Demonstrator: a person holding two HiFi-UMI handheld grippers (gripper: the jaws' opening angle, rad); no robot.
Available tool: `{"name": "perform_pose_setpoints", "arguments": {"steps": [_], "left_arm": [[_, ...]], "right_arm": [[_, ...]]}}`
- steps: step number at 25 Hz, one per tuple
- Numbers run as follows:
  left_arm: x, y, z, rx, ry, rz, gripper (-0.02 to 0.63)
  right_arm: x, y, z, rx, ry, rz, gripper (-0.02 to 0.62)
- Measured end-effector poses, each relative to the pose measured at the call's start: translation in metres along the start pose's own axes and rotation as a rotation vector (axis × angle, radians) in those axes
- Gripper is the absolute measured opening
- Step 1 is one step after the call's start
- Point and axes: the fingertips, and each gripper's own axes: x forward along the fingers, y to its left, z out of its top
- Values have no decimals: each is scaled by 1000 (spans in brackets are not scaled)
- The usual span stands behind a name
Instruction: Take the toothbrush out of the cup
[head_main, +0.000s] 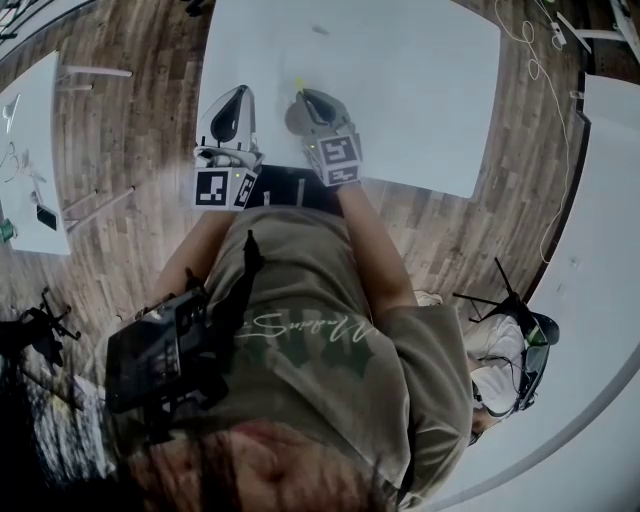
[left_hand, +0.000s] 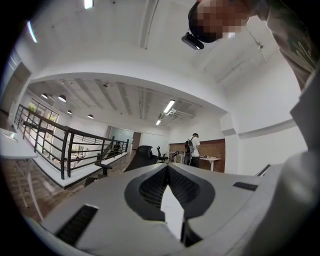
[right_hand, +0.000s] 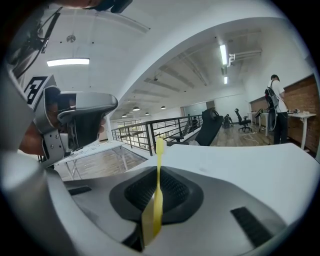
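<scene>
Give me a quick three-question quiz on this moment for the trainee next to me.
1. True or false: the right gripper is shut on the toothbrush.
2. What colour is the toothbrush? A) red B) yellow C) blue
3. Fill in: the left gripper has its jaws together, with ____ between them.

Key: 1 true; 2 B; 3 nothing.
</scene>
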Motion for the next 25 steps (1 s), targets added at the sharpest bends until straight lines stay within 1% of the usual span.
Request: {"name": "perform_pose_setpoints", "arguments": {"steps": [6,9,15,21,25], "left_arm": [[7,-4,2,-5,-3,-15,-9],[7,-7,0,-10,3,-25,-9],[5,-17,3,-16,18,-35,-9],[4,-19,17,-24,30,-30,-9],[2,-17,29,-35,38,-24,-9]], "right_arm": [[-5,-1,7,11,-31,2,12],[-5,-1,4,18,-23,1,13],[-9,2,16,28,-35,6,12],[-19,0,30,28,-38,-4,12],[-24,3,46,52,-38,-1,12]]}}
